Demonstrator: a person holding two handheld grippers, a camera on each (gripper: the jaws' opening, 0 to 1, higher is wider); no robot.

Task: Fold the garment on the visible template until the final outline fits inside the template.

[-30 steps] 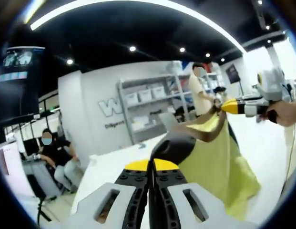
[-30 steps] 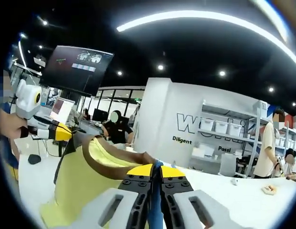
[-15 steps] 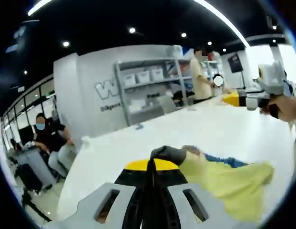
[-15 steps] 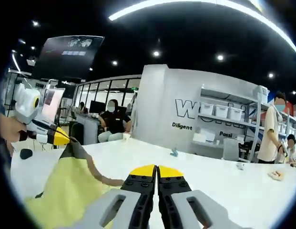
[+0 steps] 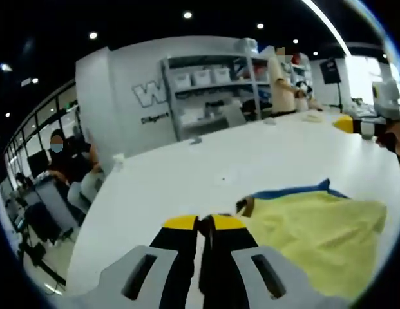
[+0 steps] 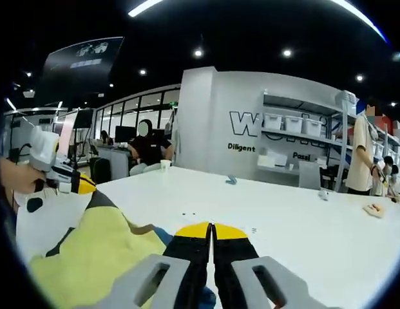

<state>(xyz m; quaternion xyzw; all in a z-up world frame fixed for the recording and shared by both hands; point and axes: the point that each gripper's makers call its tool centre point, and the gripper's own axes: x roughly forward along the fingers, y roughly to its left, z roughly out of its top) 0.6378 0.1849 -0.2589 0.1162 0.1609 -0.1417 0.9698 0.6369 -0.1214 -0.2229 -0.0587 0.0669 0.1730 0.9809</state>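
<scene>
The yellow garment [image 5: 315, 228] lies spread on the white table [image 5: 251, 161], its brown collar [image 5: 246, 206] just right of my left gripper [image 5: 203, 223]. That gripper's jaws stand a narrow gap apart with nothing between them. A blue edge [image 5: 296, 191] shows along the garment's far side. My right gripper [image 5: 346, 123] hovers beyond the garment at the far right. In the right gripper view the garment [image 6: 103, 248] lies to the left of my right gripper [image 6: 210, 230], whose jaws are pressed together. The left gripper [image 6: 84, 183] sits by the garment's dark corner [image 6: 100, 196].
Small items [image 6: 232, 180] lie on the table's far part. Grey shelving [image 5: 206, 90] with white bins lines the back wall. A seated person [image 5: 64, 167] is off the table's left end, and other people [image 6: 364, 154] stand at the far right.
The garment has gone from hanging in the air to lying on the table. My left gripper's jaws have parted off the collar, and both grippers have come down lower.
</scene>
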